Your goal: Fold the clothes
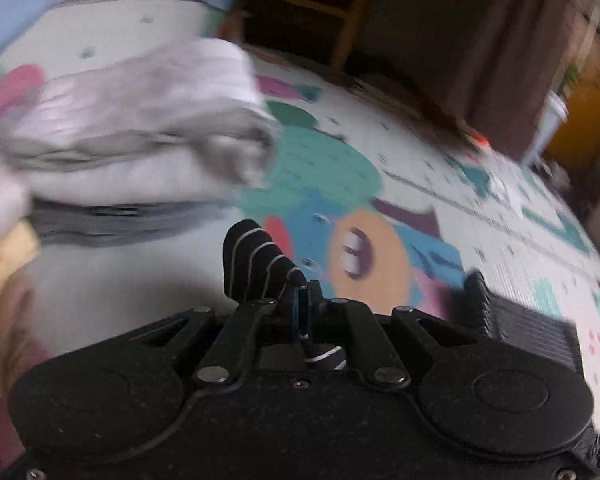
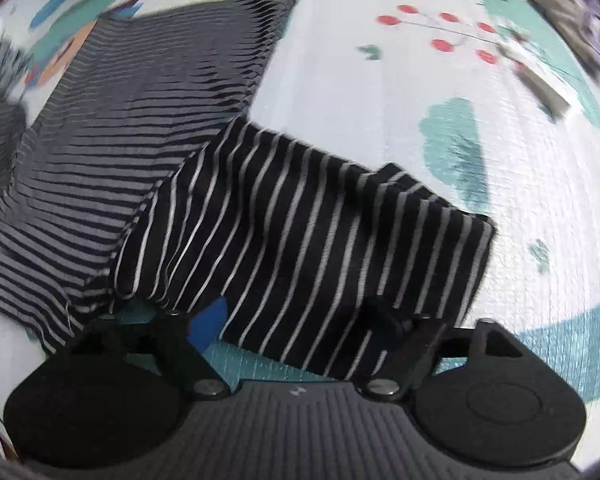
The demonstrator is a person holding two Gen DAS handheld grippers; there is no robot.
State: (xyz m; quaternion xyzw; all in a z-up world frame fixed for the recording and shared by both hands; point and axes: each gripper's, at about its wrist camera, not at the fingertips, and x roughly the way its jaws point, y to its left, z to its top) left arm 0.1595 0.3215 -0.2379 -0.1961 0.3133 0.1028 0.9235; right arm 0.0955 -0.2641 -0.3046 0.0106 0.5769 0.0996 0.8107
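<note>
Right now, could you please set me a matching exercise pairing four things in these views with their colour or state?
Things:
1. left gripper
2. striped garment
3. stack of folded clothes
4. play mat

Colour or state:
A. white with teal shapes and red cherries
B. shut on a bit of black, white-striped cloth
C. pale grey and white, piled in layers
D. black with thin white stripes, draped over the right gripper

Pairs: 1-B, 2-D, 3-C, 4-A
</note>
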